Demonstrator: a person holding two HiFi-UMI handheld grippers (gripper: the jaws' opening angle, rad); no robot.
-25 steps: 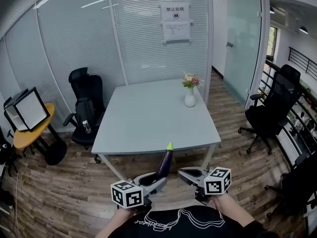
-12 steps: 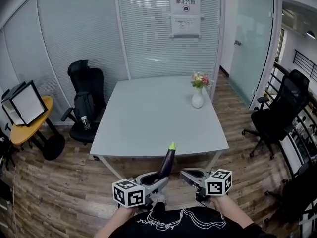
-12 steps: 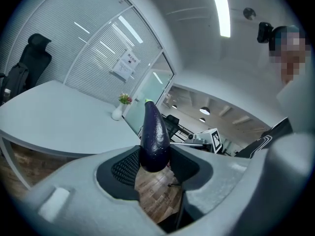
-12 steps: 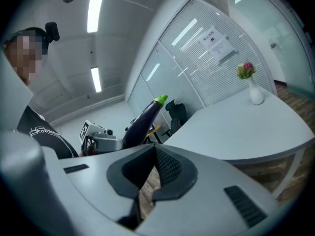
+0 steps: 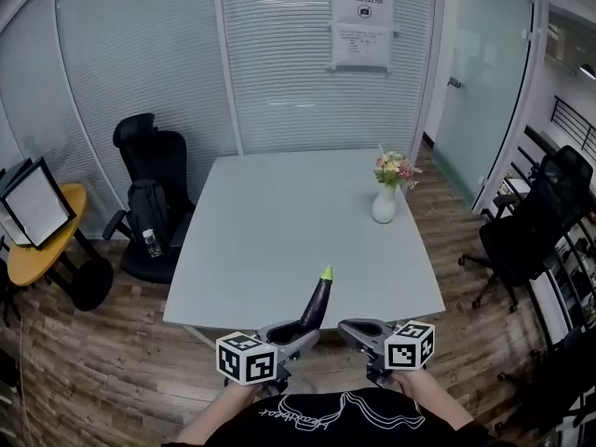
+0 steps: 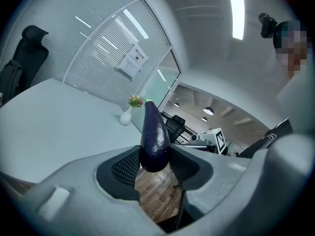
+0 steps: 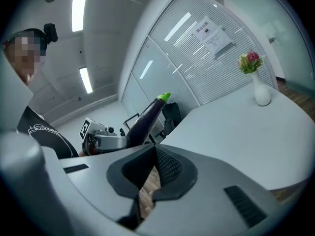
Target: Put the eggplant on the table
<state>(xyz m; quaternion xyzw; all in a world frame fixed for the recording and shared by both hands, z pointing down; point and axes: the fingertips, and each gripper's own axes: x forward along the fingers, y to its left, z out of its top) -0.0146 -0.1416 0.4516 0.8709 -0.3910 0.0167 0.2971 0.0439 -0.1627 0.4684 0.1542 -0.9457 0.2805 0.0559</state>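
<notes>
A glass wall [image 5: 279, 63] with blinds runs behind the table [image 5: 279, 231], with a paper notice [image 5: 362, 26] stuck on it above the far edge, and a wood floor [image 5: 93, 371] lies all round the table. The table is wide, pale and square, and nearly all of its top is bare, from the near edge through the middle to the far left corner. A black office chair [image 5: 149, 184] stands just off the table's left edge. A second black chair [image 5: 549, 222] stands well off the right edge. A round yellow side table [image 5: 37, 259] sits farther out to the left of the table. On the table, near its right edge and toward the back, stands a white vase of flowers [image 5: 384, 203], well apart from the near edge. The near edge has nothing along it. The eggplant [image 5: 314, 305] is in the air at the table's near edge, about midway along it, not lying on the top. Its long axis tilts upward and away over the table, green stem tip highest, rounded dark end lowest. The left tongs [image 5: 296, 333] are clamped on that rounded end, one pad on each side. The right tongs [image 5: 352, 328] hang just beside them before the same edge, closed with nothing between them.
</notes>
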